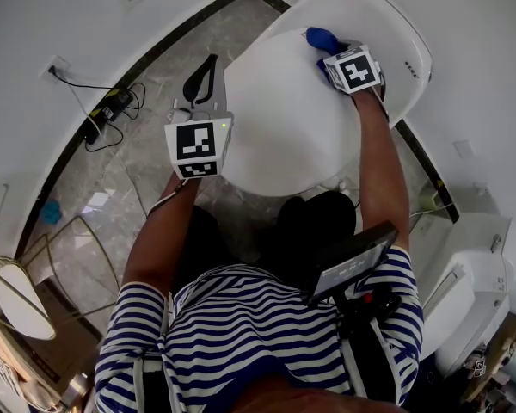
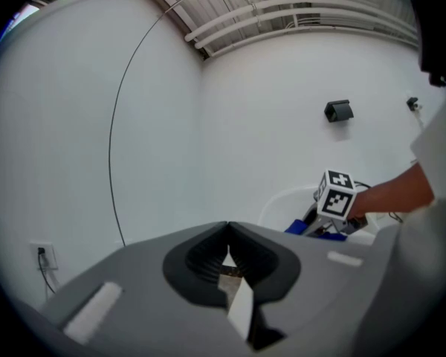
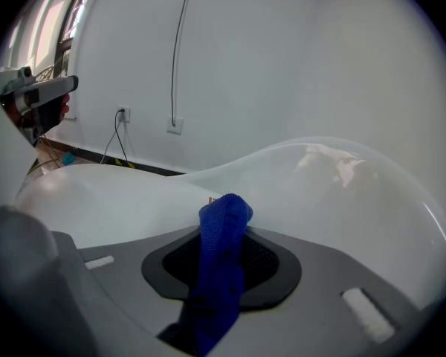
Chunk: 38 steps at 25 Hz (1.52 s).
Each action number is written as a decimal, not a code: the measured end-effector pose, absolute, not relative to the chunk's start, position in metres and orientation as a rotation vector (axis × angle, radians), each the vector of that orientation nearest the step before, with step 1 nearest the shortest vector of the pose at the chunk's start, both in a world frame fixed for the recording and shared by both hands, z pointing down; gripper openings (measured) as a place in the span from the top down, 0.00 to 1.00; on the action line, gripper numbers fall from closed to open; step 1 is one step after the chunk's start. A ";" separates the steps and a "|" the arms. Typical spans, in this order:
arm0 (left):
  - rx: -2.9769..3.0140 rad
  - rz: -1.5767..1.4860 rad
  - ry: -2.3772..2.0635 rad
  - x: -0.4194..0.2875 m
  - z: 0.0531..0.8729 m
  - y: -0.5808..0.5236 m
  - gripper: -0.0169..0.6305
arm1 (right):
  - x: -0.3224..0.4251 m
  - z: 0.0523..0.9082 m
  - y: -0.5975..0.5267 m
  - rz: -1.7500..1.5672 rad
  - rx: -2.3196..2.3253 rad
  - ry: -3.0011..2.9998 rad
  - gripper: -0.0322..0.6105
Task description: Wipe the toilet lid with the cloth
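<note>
The white toilet lid [image 1: 284, 119] is down, seen from above in the head view. My right gripper [image 1: 327, 54] is at the lid's far end, close to the tank [image 1: 404, 50], shut on a blue cloth [image 1: 321, 37]. In the right gripper view the cloth [image 3: 223, 236] hangs bunched between the jaws just over the lid [image 3: 111, 199]. My left gripper [image 1: 208, 65] hovers off the toilet's left side above the floor, apart from the lid. Its jaws meet at the tips [image 2: 227, 229] with nothing between them.
A wall socket with black cables [image 1: 103, 110] lies on the marble floor at the left. A wire rack [image 1: 34, 299] stands at the lower left. A white fixture [image 1: 477, 291] stands at the right. White walls close in behind the toilet.
</note>
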<state>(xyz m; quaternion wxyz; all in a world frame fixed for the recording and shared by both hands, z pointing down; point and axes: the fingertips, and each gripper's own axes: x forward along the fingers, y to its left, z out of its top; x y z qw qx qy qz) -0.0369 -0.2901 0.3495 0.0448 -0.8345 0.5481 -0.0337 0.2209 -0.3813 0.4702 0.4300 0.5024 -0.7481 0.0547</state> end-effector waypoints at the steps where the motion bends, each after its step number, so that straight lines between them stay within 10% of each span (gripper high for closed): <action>1: -2.550 -0.103 1.676 -0.038 0.350 -0.290 0.97 | 0.218 0.470 -0.380 0.136 1.250 -1.870 0.78; 38: -2.553 -0.039 1.675 -0.073 0.332 -0.262 0.97 | -0.036 0.485 -0.188 -0.076 0.810 -2.084 0.78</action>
